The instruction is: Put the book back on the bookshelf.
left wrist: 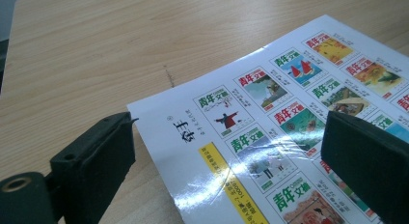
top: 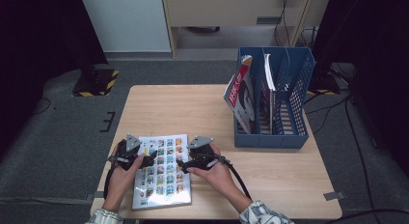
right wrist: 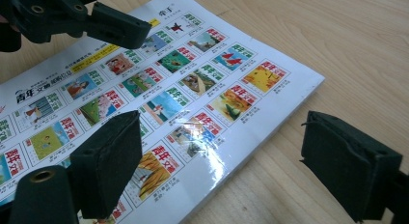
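Wooden table is carrying the glossy magazine flat at its near edge, left gripper and right gripper both straddling its side edges with jaws apart, risking pads skidding off the slick cover

White magazine w/ multicolour cover grid, yellow strip; blue file rack.
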